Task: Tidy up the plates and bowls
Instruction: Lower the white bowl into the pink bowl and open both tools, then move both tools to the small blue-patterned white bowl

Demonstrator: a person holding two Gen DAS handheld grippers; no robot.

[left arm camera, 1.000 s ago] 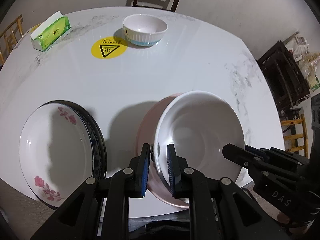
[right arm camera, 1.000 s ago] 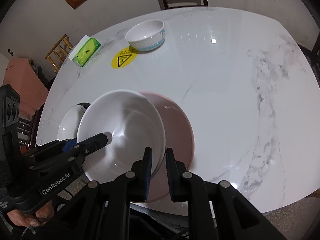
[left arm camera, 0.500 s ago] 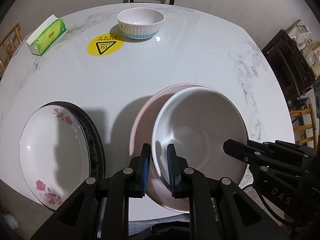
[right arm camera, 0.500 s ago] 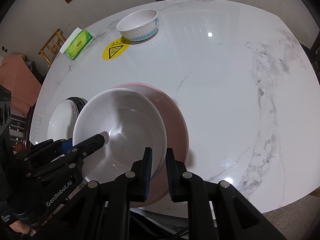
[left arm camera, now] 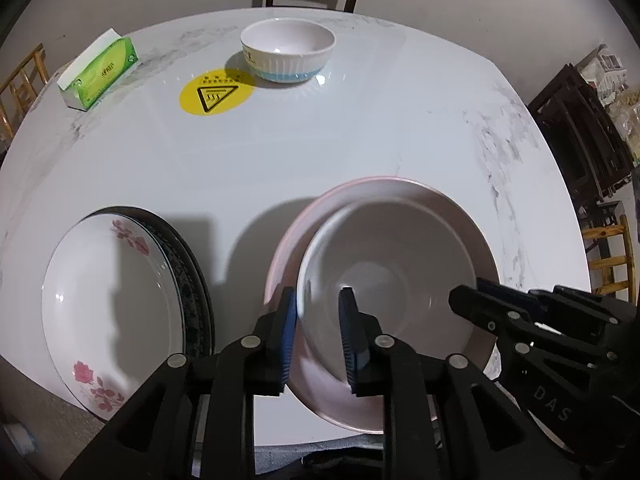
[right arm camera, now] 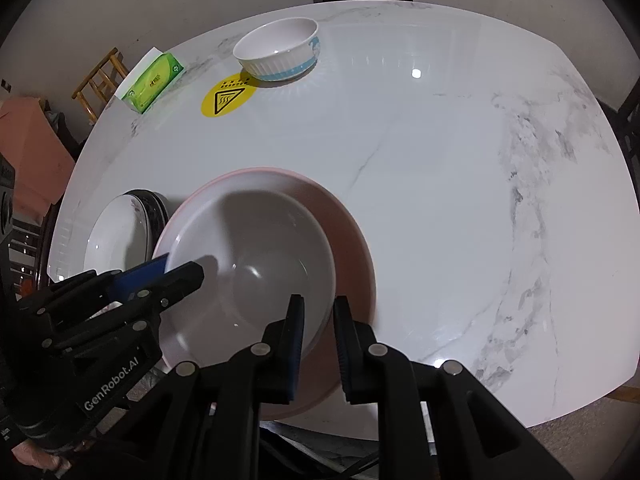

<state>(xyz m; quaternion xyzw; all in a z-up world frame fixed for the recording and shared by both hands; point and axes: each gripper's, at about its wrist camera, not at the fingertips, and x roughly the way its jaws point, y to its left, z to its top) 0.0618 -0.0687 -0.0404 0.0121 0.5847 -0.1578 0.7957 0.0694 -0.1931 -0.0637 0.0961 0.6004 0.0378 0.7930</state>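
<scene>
While white bowl [left arm camera: 384,280] sits nested in pink plate [left arm camera: 472,232], lower centre, both your grippers' jaws opening, rim between, pads clear. Left: far bowl [left arm camera: 288,54], upper centre.

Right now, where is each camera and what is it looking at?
Left wrist: on the left gripper, looking steeply down at the white bowl in the pink bowl; its opening jaws straddle the white rim; the right gripper shows alongside.
Right wrist: on the right gripper, looking down at the opposite rim; the left gripper shows too.
Both share the bowls, flowered plate, small bowl, tissue box and yellow sticker.
</scene>
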